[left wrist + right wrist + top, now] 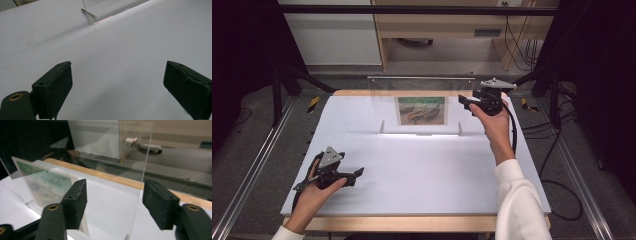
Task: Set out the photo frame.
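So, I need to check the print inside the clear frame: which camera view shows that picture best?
The high view: the picture faces the camera, whole and upright inside the clear frame. The right gripper view catches it at a steep slant, washed out through the pane, partly behind a jaw. The left gripper view gives the frame's foot, not the print.

The high view looks down on the white tabletop [412, 170]; both gripper views sit close, sharing the clear acrylic picture stand [110, 170].
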Demonstrator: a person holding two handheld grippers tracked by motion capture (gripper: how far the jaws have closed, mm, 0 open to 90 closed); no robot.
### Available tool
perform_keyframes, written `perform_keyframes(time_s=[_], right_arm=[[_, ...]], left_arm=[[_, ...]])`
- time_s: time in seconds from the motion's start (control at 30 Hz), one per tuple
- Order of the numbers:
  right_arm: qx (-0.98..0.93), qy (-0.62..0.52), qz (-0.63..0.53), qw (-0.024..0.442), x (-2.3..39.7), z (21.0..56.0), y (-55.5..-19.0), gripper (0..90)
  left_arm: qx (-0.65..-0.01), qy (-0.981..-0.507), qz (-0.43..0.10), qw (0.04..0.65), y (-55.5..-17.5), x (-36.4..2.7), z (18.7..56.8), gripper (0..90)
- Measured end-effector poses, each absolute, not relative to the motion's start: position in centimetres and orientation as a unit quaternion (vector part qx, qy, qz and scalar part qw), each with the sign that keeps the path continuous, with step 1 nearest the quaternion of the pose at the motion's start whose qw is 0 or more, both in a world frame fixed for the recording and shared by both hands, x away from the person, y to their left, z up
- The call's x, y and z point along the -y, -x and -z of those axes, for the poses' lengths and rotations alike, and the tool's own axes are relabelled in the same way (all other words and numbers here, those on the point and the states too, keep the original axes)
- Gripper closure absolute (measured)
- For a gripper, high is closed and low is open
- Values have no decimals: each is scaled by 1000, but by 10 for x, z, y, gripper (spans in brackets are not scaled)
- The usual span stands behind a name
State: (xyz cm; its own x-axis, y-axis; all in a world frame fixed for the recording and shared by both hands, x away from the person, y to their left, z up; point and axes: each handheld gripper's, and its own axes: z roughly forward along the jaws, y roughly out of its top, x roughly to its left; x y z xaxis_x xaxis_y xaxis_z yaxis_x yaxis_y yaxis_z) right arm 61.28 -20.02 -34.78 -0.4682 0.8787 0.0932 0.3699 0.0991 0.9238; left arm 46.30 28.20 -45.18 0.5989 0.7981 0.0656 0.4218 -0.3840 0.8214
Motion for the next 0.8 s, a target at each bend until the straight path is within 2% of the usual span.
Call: perform_keyframes(time_s=[0.27, 0.37, 0.43, 0.67, 0.8], right_arm=[[-711, -434, -486, 265, 208, 363, -594, 288], [-719, -438, -462, 279, 213, 375, -574, 211], [-720, -440, -455, 283, 214, 379, -570, 198], [-755, -449, -403, 258, 217, 442, -504, 103], [-760, -450, -392, 257, 219, 451, -491, 90]], left_arm=[[-381, -802, -233, 398, -463, -280, 455, 83], [-384, -801, -235, 395, -463, -280, 455, 83], [-387, -800, -235, 393, -463, -281, 456, 83], [-407, -794, -232, 387, -464, -286, 464, 78], [-417, -792, -230, 383, -466, -287, 469, 78]])
